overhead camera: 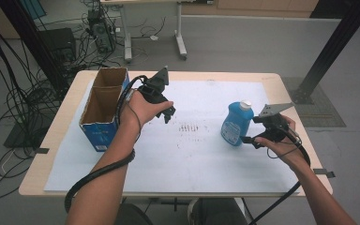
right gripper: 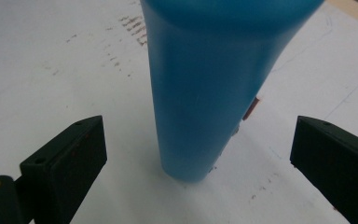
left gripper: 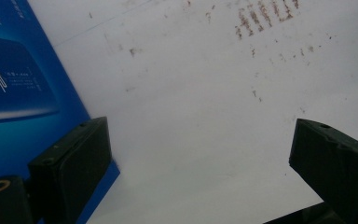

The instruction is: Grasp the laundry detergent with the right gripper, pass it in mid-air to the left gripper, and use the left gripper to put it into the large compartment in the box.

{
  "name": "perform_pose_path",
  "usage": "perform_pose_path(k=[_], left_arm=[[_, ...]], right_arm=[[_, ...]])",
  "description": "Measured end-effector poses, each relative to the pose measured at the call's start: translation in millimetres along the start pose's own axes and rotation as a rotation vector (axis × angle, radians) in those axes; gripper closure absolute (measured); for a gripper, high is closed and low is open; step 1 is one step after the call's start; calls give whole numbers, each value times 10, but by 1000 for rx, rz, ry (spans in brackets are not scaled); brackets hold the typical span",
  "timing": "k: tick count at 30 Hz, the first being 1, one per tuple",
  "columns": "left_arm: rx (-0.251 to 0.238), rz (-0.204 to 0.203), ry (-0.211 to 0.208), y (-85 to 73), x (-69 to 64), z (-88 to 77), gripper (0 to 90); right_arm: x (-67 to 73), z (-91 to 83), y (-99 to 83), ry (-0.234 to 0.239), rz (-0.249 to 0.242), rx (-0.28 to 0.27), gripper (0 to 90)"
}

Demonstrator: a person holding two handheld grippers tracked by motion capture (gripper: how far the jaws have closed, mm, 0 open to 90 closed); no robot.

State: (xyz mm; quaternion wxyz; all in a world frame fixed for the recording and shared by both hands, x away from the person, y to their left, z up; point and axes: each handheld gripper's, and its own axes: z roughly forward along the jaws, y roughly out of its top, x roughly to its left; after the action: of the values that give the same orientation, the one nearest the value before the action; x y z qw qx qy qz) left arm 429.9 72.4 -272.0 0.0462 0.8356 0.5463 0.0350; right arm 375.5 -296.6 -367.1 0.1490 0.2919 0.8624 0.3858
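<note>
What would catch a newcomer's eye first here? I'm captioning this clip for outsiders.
Probably the blue bottle with a white cap, upright on the white sheet at the right, with the open right gripper close beside its base. At the left stands an open cardboard box, next to the left gripper.

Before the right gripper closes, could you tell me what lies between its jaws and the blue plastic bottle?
Nothing: in the right gripper view, bare white sheet shows either side of the blue plastic bottle.
</note>
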Motion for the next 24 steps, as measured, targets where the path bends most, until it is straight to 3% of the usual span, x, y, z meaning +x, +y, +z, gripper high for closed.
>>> perform_pose_path(k=[16,24], left_arm=[[4,-3,1,-13,13,26,61],[3,-1,-1,-22,24,42,61]], right_arm=[[134,275,-57,-61,64,-115,24],[123,320,-51,-89,80,-132,18]])
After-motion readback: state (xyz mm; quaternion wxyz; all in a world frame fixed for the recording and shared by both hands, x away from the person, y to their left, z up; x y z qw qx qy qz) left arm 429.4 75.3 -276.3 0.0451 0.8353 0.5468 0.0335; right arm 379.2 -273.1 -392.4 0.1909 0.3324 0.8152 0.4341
